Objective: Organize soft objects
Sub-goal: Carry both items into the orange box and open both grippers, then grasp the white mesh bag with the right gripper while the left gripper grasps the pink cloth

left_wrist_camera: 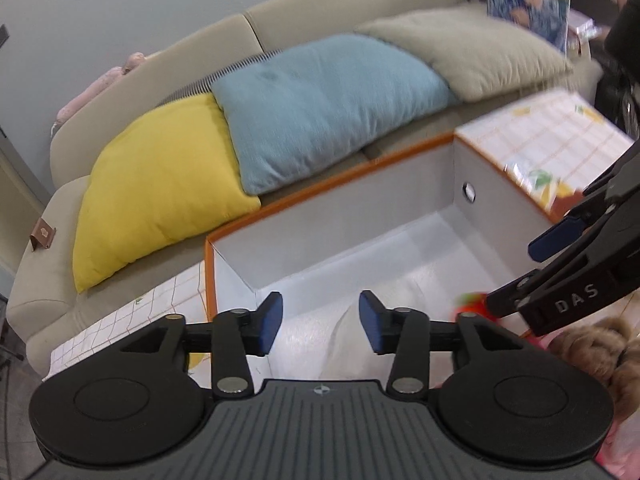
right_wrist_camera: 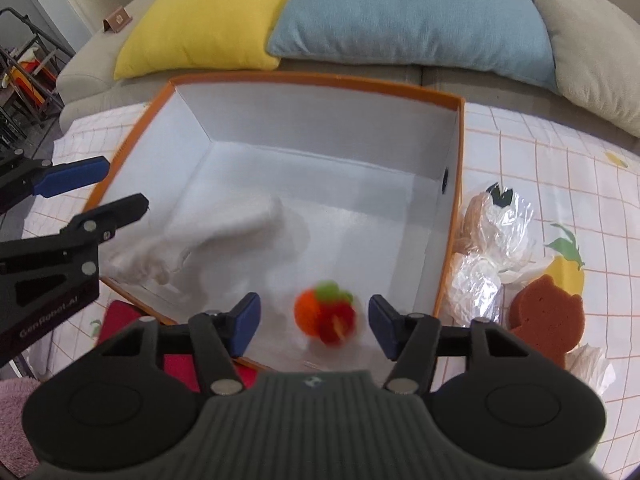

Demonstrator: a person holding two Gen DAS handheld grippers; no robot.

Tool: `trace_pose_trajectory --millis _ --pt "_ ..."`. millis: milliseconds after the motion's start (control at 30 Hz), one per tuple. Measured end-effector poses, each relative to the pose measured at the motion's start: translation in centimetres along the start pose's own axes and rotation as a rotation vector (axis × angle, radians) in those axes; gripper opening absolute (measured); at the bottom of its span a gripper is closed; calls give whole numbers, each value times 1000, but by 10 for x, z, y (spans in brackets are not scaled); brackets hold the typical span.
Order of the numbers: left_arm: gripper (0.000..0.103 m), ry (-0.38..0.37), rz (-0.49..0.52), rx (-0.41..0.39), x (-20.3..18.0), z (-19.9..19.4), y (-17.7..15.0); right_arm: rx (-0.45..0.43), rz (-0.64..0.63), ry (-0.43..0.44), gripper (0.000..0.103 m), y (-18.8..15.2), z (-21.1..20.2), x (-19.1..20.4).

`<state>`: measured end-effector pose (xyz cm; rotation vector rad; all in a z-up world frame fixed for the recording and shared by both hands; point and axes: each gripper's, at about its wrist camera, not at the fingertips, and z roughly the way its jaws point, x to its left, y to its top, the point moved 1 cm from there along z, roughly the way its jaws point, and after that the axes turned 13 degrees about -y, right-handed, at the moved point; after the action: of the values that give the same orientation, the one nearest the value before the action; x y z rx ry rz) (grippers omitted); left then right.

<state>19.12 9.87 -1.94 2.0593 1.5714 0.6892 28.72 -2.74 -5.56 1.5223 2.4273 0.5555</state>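
An open white box with an orange rim (right_wrist_camera: 304, 78) stands on a checked cloth; it also shows in the left wrist view (left_wrist_camera: 328, 178). Inside lie a white soft cloth (right_wrist_camera: 224, 236) and a blurred red, orange and green plush toy (right_wrist_camera: 326, 314), which sits between my right gripper's fingers without touching them. My right gripper (right_wrist_camera: 314, 324) is open above the box's near edge. My left gripper (left_wrist_camera: 320, 322) is open and empty above the box's left side, over the white cloth (left_wrist_camera: 360, 320). The toy shows in the left wrist view (left_wrist_camera: 470, 306) as a blurred spot.
Right of the box lie plastic-wrapped items (right_wrist_camera: 492, 240) and a brown animal-shaped sponge (right_wrist_camera: 546, 312). A red item (right_wrist_camera: 120, 316) and a pink towel (right_wrist_camera: 12, 412) lie at the near left. A brown furry toy (left_wrist_camera: 596, 348) lies near right. Yellow (left_wrist_camera: 160, 184), blue (left_wrist_camera: 328, 108) and beige (left_wrist_camera: 472, 48) cushions sit on the sofa behind.
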Motion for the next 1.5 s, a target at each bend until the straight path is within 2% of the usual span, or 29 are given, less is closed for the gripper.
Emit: trace_pose_trajectory --millis 200,267,400,500,633,667,800,867,933,1067,1133,1267,1367,1500 --pt "53 -24 -67 -136 -8 -51 0 -121 11 -5 64 -10 -50 -11" --pt "53 -49 -84 -187 -16 -71 -2 -174 33 3 67 -20 -70 -19" --pt "53 -116 -123 -260 -34 -103 -12 -260 94 17 68 -53 -104 -34" --pt "59 -181 -188 -284 -47 -119 -26 -308 133 12 70 -85 -123 -47" --pt "60 -269 -247 -235 -70 -117 -53 -318 189 -70 76 -131 -130 -63" --pt "60 -283 -257 -214 -75 -112 -60 -314 190 -95 81 -143 -129 -66" --pt "60 -356 -304 -93 -92 -88 -86 -284 176 -188 86 -187 -122 -67" --pt "59 -365 -297 -44 -102 -78 -97 -283 142 -232 95 -205 -117 -62" --pt "59 -375 -291 0 -112 -69 -105 -269 128 -276 97 -218 -109 -57" --pt "59 -342 -262 86 -124 -51 -112 -188 143 -262 98 -235 -91 -53" --pt "59 -314 -240 107 -126 -49 -114 -208 70 -283 98 -238 -92 -41" --pt "59 -303 -261 121 -124 -47 -123 -322 -211 -388 100 -240 -94 -8" --pt "59 -294 -262 125 -123 -45 -126 -302 -361 -368 100 -244 -83 5" --pt "59 -301 -256 127 -126 -45 -127 -232 -411 -336 100 -250 -65 8"
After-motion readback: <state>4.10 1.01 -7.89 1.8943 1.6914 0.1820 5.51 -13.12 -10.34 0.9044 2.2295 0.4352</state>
